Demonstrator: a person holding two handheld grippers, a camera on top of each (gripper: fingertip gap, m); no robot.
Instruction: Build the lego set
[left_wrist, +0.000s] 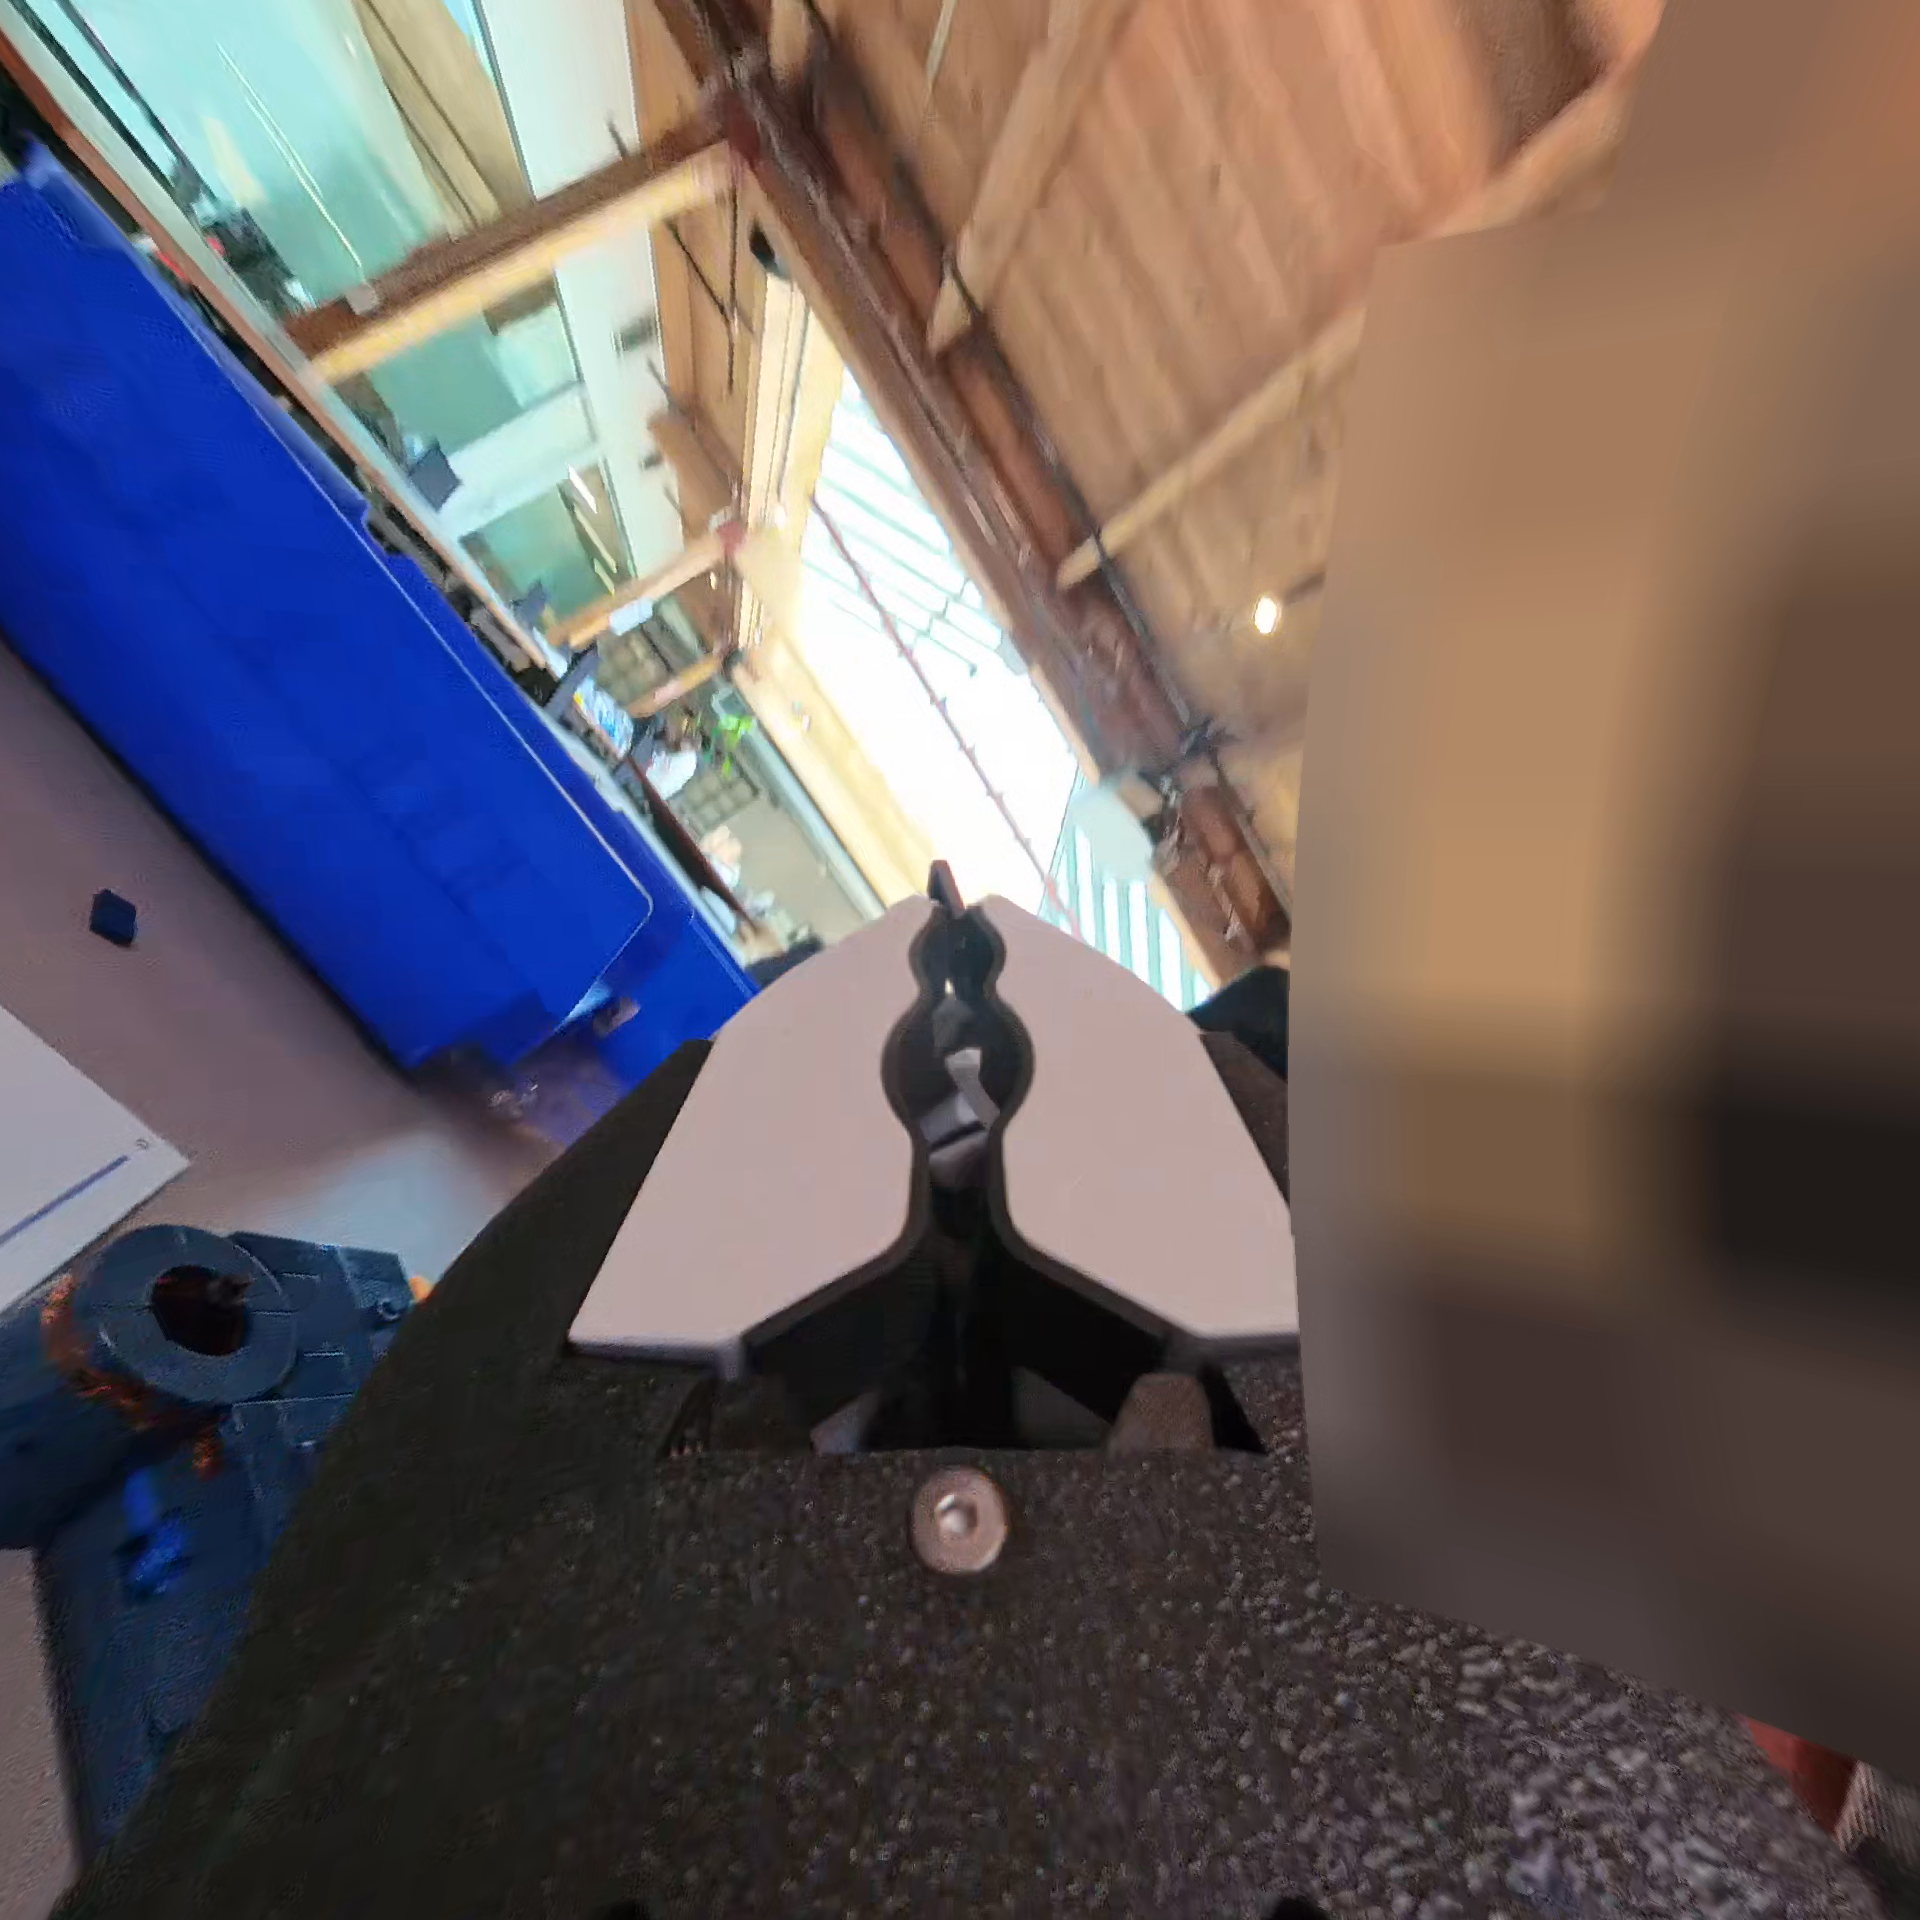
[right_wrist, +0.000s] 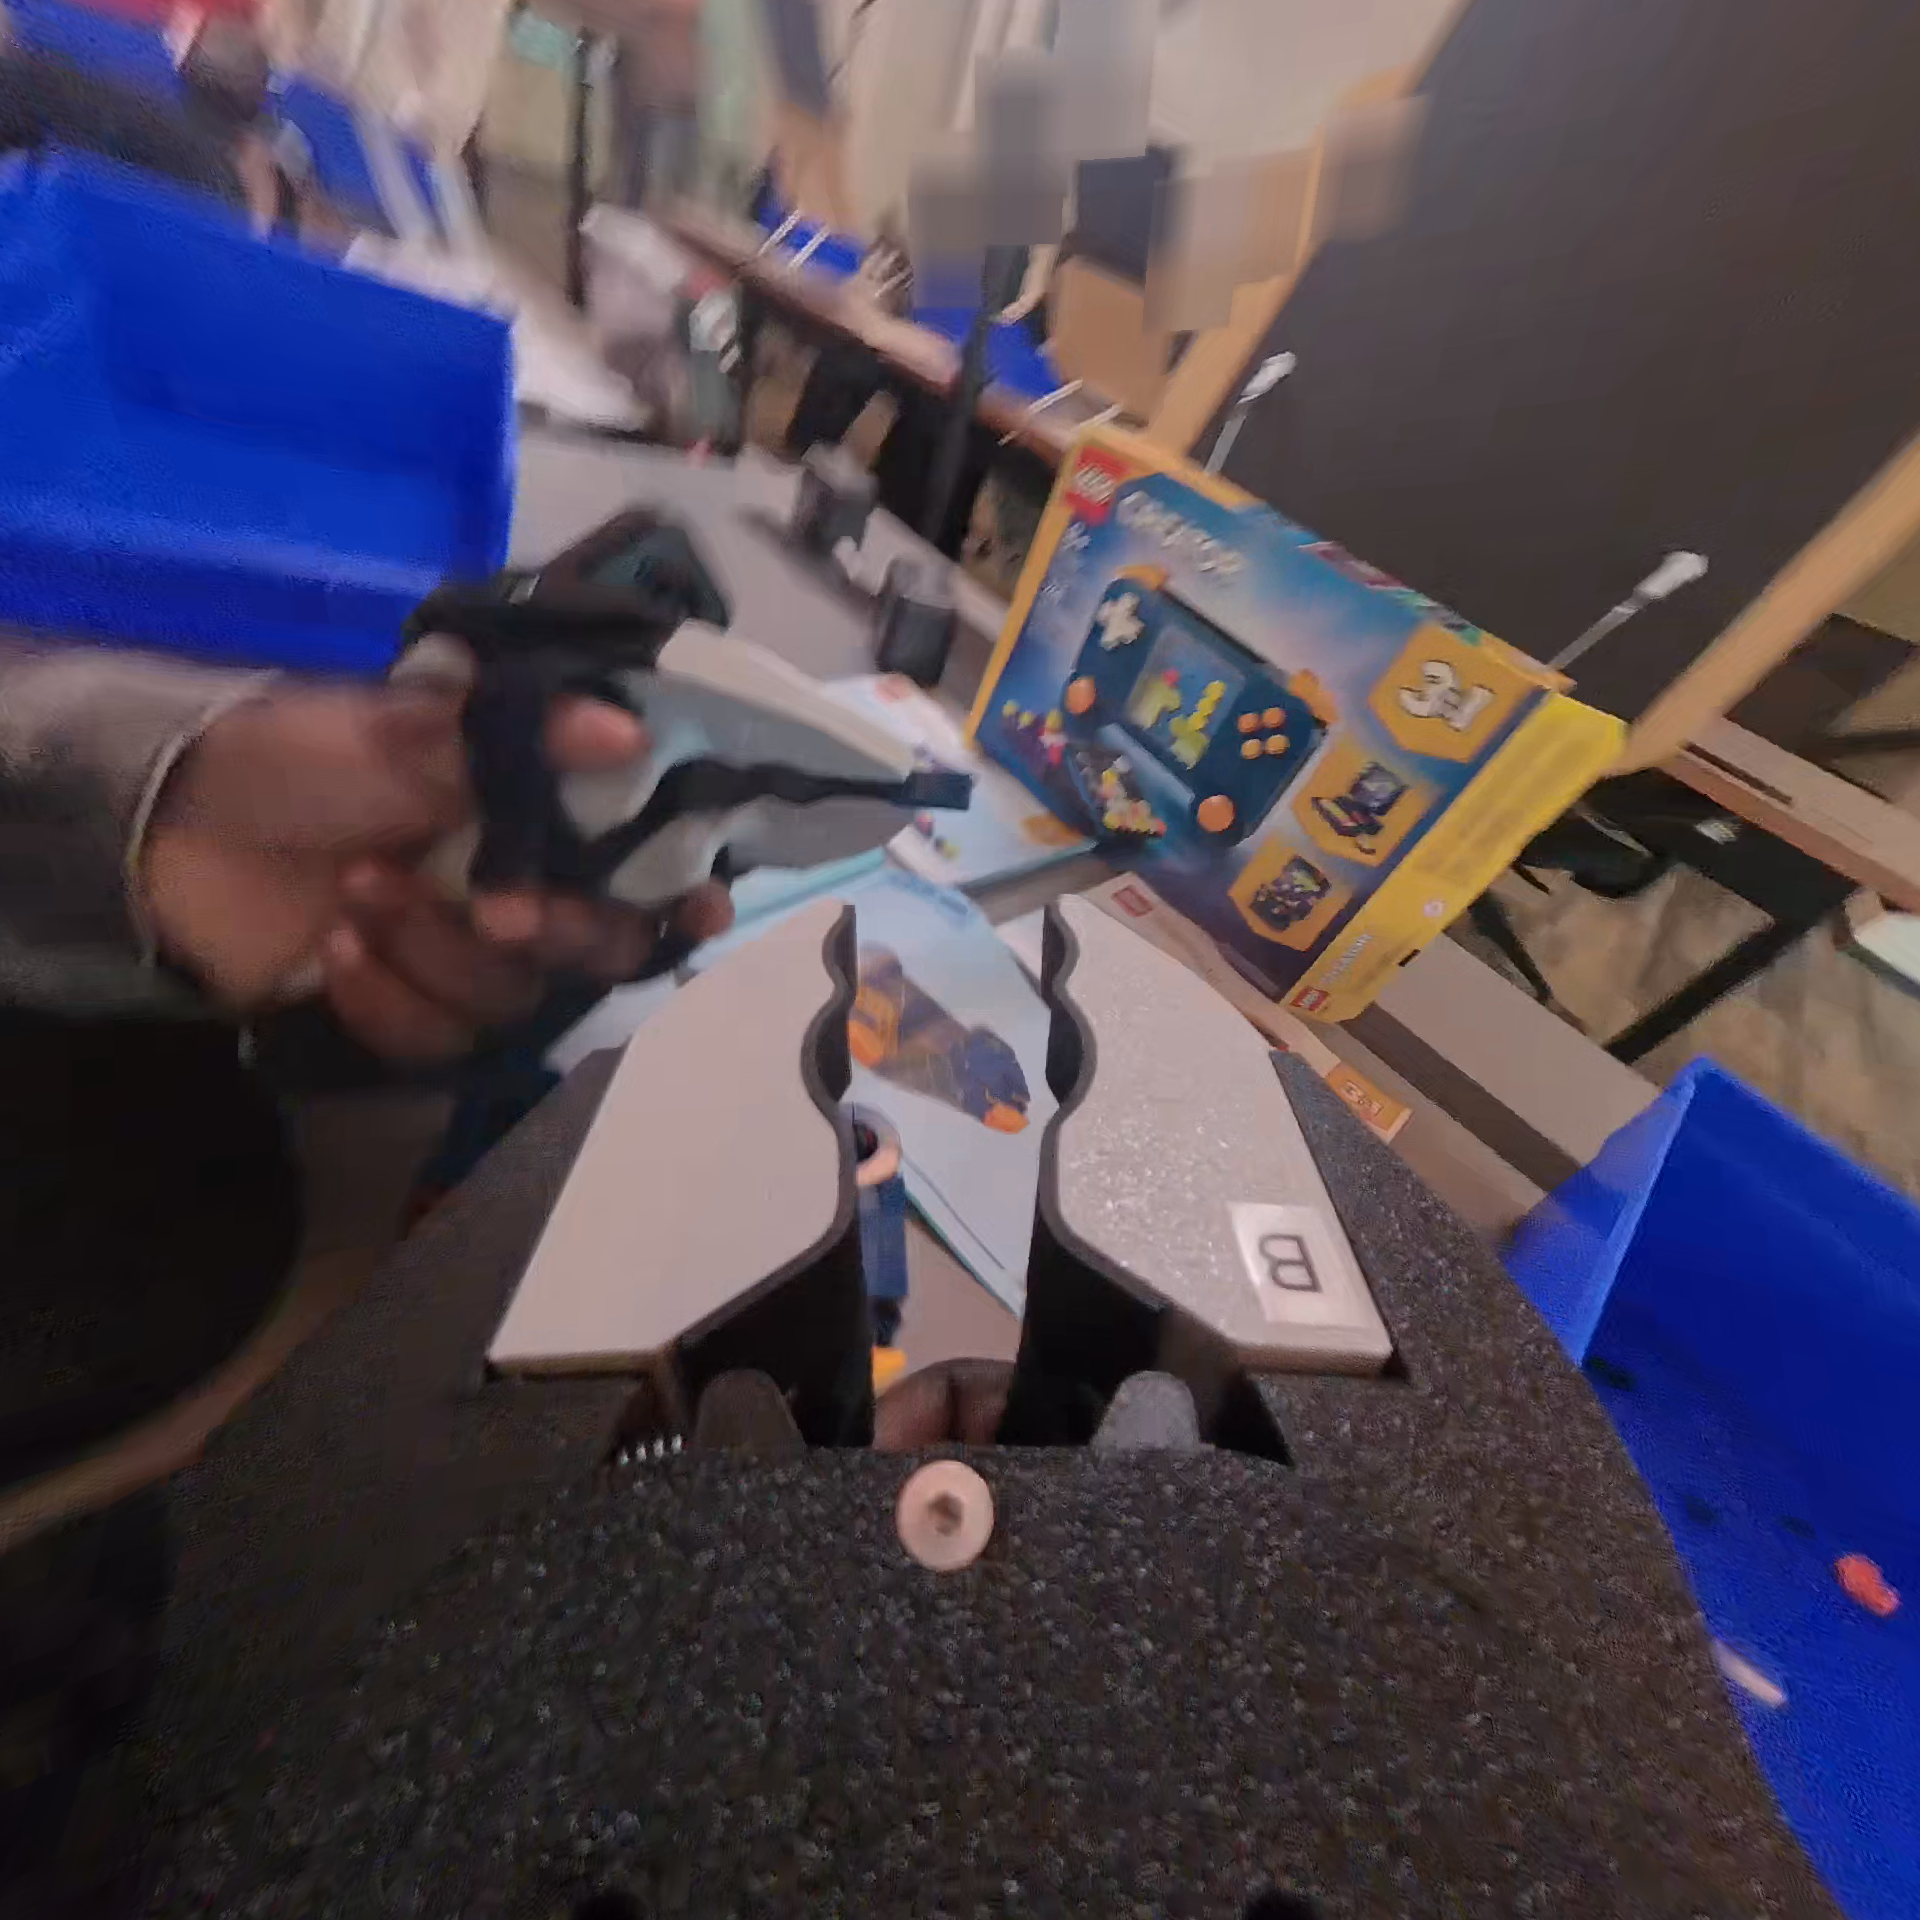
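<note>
My left gripper (left_wrist: 951, 914) points up toward the ceiling, and its jaws are shut on a small black piece (left_wrist: 941, 885) that sticks out at the tips. The right wrist view shows this gripper (right_wrist: 914, 784) in a person's hand, with the black piece (right_wrist: 940, 792) at its tip. My right gripper (right_wrist: 951, 920) is open and empty above an instruction booklet (right_wrist: 935, 1049). A dark blue lego build with a round hole (left_wrist: 197, 1340) sits on the table at the lower left. A blue and orange part (right_wrist: 883, 1247) shows low between the right fingers.
The lego box (right_wrist: 1288, 748) stands tilted beyond the booklet. A blue bin (left_wrist: 260, 623) is to the left, also in the right wrist view (right_wrist: 239, 416). Another blue bin (right_wrist: 1766, 1351) at right holds a red piece (right_wrist: 1865, 1584). A small blue piece (left_wrist: 112, 914) lies on the table. Less than 4 cm separates the two grippers' tips.
</note>
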